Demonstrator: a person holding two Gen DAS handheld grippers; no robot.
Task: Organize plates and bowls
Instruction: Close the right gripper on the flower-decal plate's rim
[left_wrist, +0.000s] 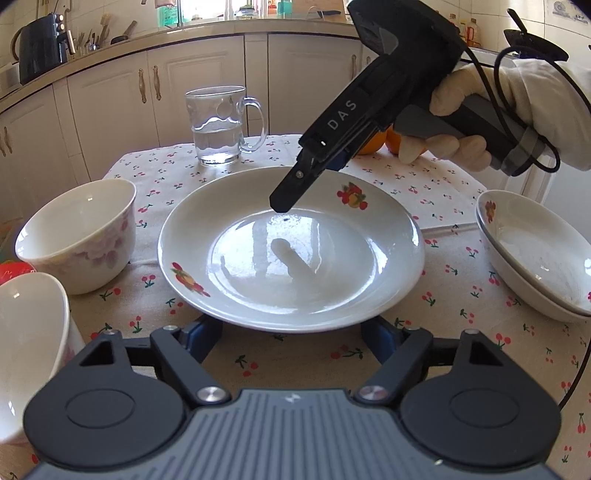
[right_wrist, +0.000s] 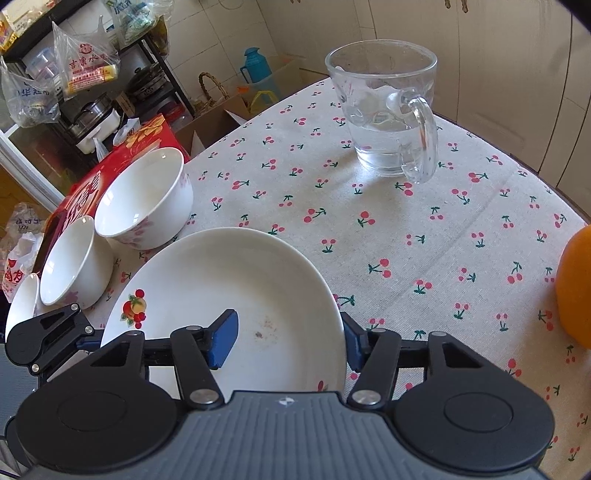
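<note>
Here, plate sits mid-table on the cloth, between bowls. Right gripper pinches its far rim, one pad inside, one outside. Left gripper half spread under the near rim, not gripping. Glazed china: stiff, slick, chippable; rim is the only hold.

Right gripper tilts down, fingers clamped on the plate; left gripper's fingers stand apart.
</note>
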